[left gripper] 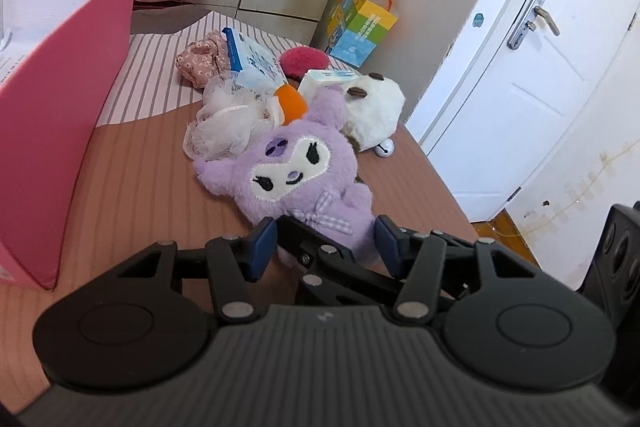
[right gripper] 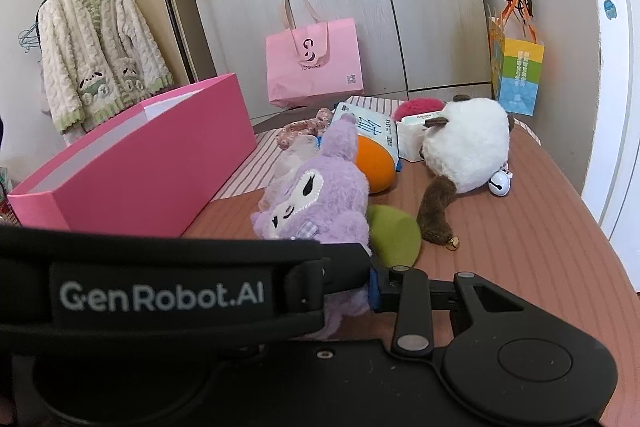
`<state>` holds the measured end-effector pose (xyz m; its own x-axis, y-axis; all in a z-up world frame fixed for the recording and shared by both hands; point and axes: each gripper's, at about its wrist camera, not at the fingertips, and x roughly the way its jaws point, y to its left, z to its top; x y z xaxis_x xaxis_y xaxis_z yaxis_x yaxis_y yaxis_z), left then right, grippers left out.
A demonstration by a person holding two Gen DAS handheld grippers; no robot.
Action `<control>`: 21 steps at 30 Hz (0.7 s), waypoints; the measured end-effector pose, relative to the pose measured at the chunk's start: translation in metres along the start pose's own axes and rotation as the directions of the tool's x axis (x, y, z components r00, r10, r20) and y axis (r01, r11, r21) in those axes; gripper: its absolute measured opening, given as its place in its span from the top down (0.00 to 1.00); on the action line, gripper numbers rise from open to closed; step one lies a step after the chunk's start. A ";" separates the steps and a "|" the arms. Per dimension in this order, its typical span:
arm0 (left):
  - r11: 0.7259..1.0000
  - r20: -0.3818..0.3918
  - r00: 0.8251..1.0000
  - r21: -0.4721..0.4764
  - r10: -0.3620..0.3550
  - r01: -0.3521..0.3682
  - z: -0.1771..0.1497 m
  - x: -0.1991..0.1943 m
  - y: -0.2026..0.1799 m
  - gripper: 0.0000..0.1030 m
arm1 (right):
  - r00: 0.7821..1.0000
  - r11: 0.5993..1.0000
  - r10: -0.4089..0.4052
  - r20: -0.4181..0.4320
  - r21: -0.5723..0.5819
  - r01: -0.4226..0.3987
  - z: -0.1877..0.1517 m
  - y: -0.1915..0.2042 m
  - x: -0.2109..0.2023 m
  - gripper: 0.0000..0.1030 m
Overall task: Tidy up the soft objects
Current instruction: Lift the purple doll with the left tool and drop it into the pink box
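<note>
A purple plush doll (left gripper: 296, 171) lies on the brown mat, also in the right wrist view (right gripper: 320, 195). My left gripper (left gripper: 326, 245) is open, its blue pads (left gripper: 262, 247) on either side of the doll's lower body. My right gripper's fingers are mostly hidden behind the left gripper's body (right gripper: 160, 291); only one finger (right gripper: 376, 285) shows, next to the doll. Behind the doll lie a white plush cat (right gripper: 466, 151), an orange ball (right gripper: 374, 163), a green ball (right gripper: 394, 235), a red fuzzy ball (left gripper: 302, 61), a white mesh puff (left gripper: 222, 125) and a floral scrunchie (left gripper: 198, 61).
An open pink box (right gripper: 152, 163) stands at the left. Tissue packs (left gripper: 256, 63) lie among the toys. A pink bag (right gripper: 316, 63) and a colourful bag (right gripper: 516, 75) stand by the wardrobe. A white door (left gripper: 532, 39) is at the right, past the mat's edge.
</note>
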<state>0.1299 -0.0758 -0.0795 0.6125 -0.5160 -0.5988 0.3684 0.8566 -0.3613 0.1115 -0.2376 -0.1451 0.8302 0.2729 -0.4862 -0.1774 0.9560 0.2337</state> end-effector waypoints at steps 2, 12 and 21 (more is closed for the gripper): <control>1.000 0.007 1.000 -0.001 0.001 -0.001 0.001 -0.008 -0.001 0.49 | 1.000 1.000 0.000 0.001 -0.003 0.000 0.001 0.004 -0.005 0.60; 1.000 0.030 0.999 -0.017 -0.012 0.013 0.006 -0.038 0.001 0.49 | 1.000 1.000 -0.002 0.012 -0.030 0.002 0.010 0.024 -0.026 0.60; 0.999 0.050 0.998 -0.029 -0.029 0.031 0.007 -0.075 0.006 0.48 | 1.000 0.999 -0.008 -0.009 -0.052 0.008 0.020 0.050 -0.047 0.60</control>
<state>0.0906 -0.0317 -0.0319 0.6356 -0.5401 -0.5516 0.3666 0.8400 -0.4001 0.0739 -0.2047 -0.0932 0.8269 0.2661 -0.4955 -0.1982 0.9624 0.1860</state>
